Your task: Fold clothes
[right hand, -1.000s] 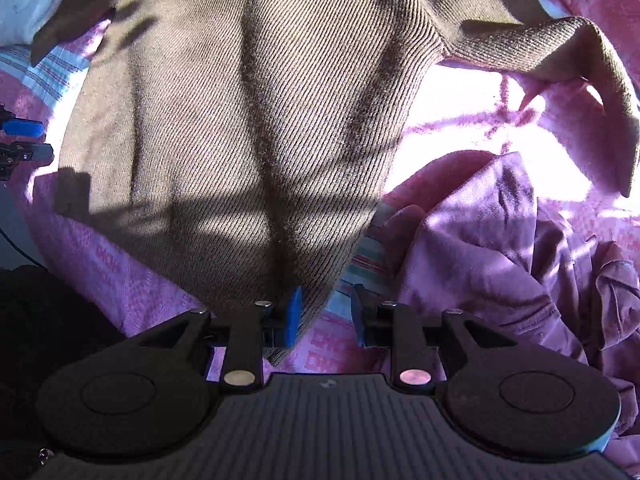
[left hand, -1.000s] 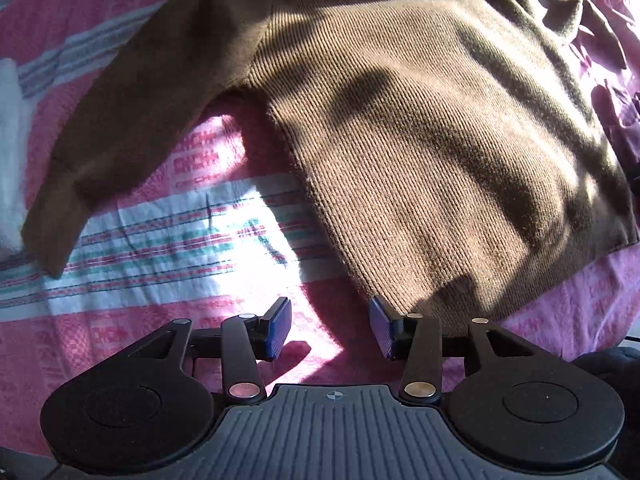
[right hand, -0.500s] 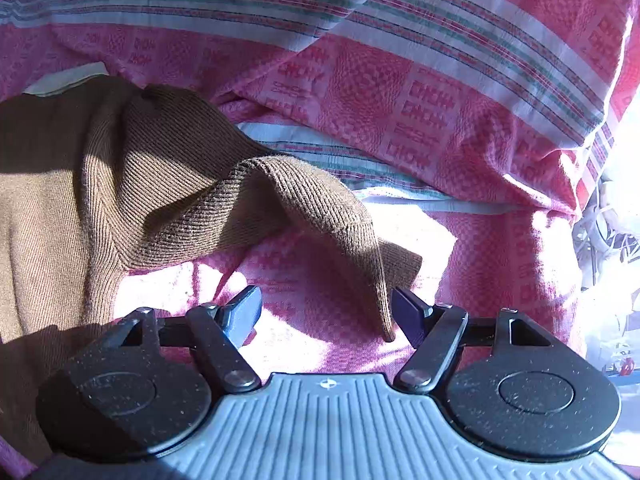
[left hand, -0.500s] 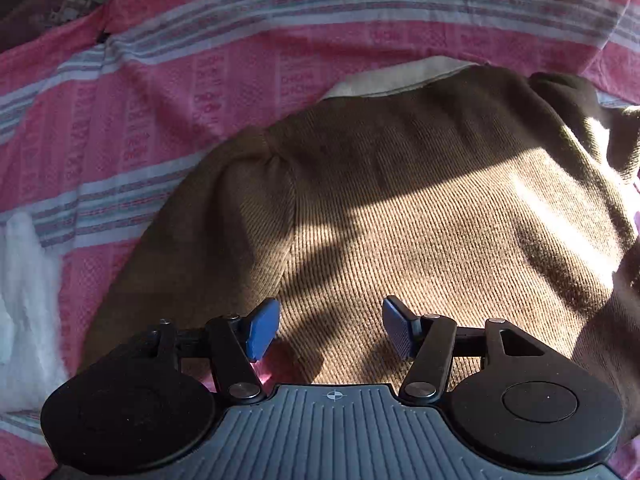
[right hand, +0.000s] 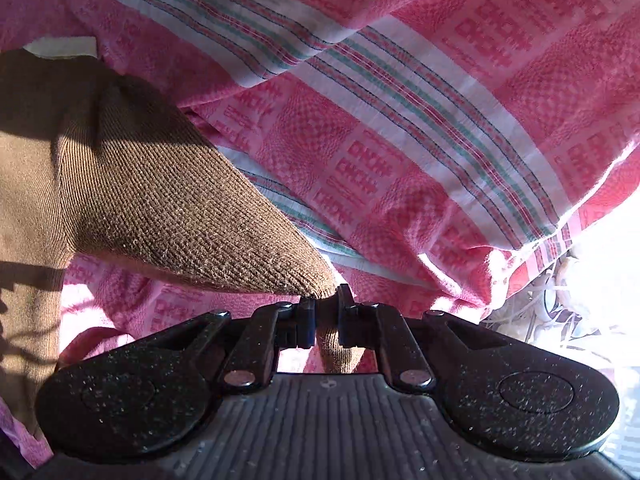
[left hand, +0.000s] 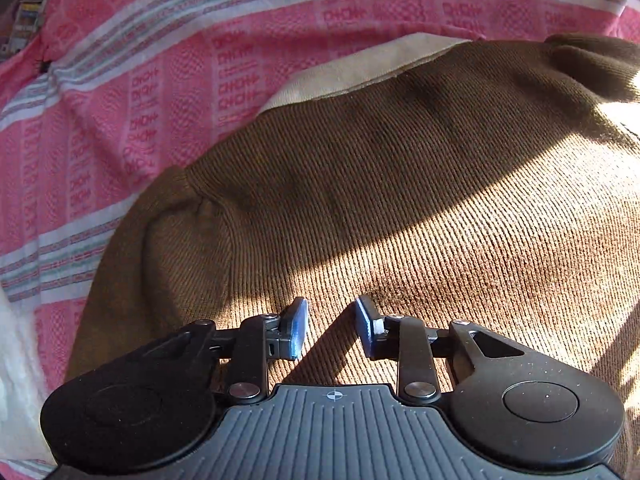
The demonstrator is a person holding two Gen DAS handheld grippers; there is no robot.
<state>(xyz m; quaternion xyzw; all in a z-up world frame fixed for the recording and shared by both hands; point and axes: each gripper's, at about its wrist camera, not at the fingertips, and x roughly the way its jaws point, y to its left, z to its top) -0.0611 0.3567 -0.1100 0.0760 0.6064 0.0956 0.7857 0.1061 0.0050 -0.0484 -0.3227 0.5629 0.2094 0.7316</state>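
Pinching the cuff end of the brown ribbed-knit sweater sleeve [right hand: 192,216], the right gripper [right hand: 323,312] has its jaws pressed together on the knit, with a short tail of cuff hanging down behind the blue pads toward the gripper body. The sleeve rises from the gripper up and to its left, lifted clear of the pink woven bedspread with white and green stripes [right hand: 420,128], which spreads ahead of and to the right of the jaws. Holding the sleeve by its tip looks deliberate: it lets the whole length be carried across the body in one sweep for a fold.

The left gripper [left hand: 329,326] is spread, its blue fingertips [left hand: 298,326] apart and holding nothing, poised just over the torso of the brown ribbed-knit sweater [left hand: 400,200]. The garment lies flat, filling the area ahead of and to the right of these jaws, while its other sleeve drops away to their left. A cream inner collar band [left hand: 360,72] shows at the far edge, well ahead of the gripper. That low, central position probably serves to pin the body down, or to wait for a grasp, so the fabric does not drag as the sleeve comes over.
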